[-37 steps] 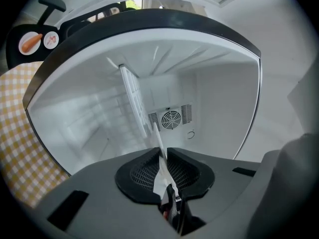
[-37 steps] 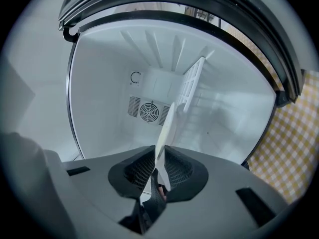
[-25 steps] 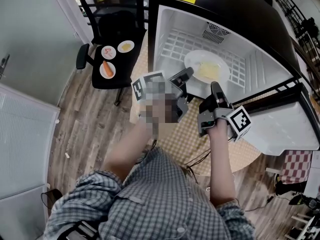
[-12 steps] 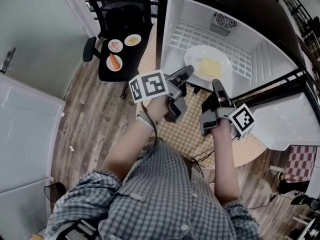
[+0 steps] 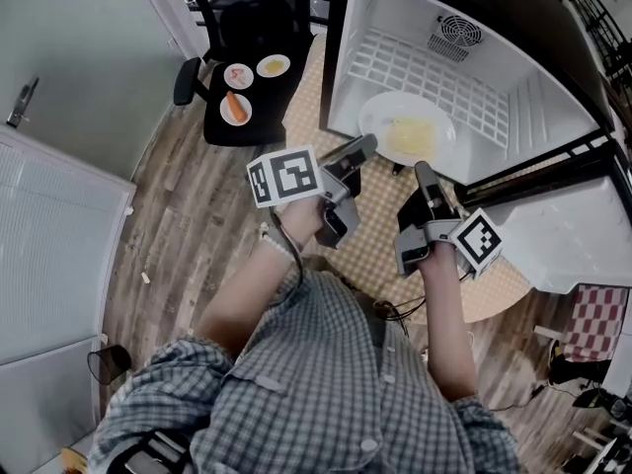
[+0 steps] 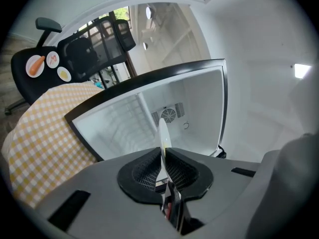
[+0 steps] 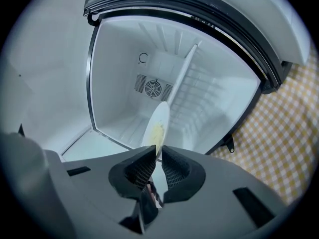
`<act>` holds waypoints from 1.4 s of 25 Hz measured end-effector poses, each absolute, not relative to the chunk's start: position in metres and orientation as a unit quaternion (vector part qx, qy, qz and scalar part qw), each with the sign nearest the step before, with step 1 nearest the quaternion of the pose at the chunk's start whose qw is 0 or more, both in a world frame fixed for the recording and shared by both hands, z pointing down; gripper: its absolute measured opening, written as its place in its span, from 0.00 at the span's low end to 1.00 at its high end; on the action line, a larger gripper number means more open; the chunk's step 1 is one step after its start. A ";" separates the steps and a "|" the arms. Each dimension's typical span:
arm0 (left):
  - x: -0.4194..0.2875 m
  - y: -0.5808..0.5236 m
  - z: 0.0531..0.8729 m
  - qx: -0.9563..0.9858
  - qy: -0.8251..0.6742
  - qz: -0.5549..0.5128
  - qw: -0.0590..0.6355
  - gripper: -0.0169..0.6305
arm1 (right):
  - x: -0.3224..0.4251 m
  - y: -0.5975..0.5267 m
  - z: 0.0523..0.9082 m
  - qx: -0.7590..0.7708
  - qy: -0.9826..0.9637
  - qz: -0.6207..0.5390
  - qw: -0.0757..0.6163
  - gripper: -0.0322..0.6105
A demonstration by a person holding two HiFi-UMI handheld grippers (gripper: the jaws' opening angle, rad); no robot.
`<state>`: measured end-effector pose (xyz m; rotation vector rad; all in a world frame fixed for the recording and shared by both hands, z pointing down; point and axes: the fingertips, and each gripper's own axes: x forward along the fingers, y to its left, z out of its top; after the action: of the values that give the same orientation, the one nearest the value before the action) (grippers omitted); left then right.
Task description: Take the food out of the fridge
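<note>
plate (image 5: 373, 117) has slid toward the fridge (image 5: 346, 57) mouth. your left gripper (image 5: 363, 147) fingers just tightened on its rim. your right gripper (image 5: 423, 172) is clamped on it too, keeping it level.

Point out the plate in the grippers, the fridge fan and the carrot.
plate (image 5: 378, 118): head view, bare white left part.
fan (image 5: 460, 33): head view, grille centre.
carrot (image 5: 234, 107): head view, its middle.

plate (image 5: 376, 117) at fridge (image 5: 444, 72) mouth, fridge on table (image 5: 380, 250), chair (image 5: 259, 28) bearing three dishes (image 5: 235, 109) left of table
</note>
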<state>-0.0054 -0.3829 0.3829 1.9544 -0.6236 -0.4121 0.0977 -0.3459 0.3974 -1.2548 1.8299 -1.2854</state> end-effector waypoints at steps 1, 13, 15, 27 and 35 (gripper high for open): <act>-0.008 -0.381 0.386 0.807 -0.260 -0.169 0.502 0.08 | 0.095 -0.344 0.400 -0.468 0.685 -0.483 0.280 0.10; -0.030 -0.364 0.435 0.794 -0.281 -0.134 0.522 0.08 | 0.071 -0.329 0.446 -0.464 0.683 -0.515 0.230 0.10; -0.033 -0.362 0.448 0.789 -0.285 -0.128 0.529 0.08 | 0.068 -0.327 0.459 -0.467 0.678 -0.524 0.217 0.10; -0.053 -0.350 0.513 0.752 -0.317 -0.094 0.570 0.08 | 0.049 -0.318 0.522 -0.462 0.662 -0.570 0.149 0.10; -0.066 -0.346 0.559 0.718 -0.351 -0.069 0.598 0.08 | 0.037 -0.318 0.564 -0.454 0.648 -0.602 0.107 0.10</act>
<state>-0.0661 -0.3457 0.5589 1.6655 -0.8134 -0.1607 0.0371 -0.3176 0.5644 -1.3352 1.9084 -1.7716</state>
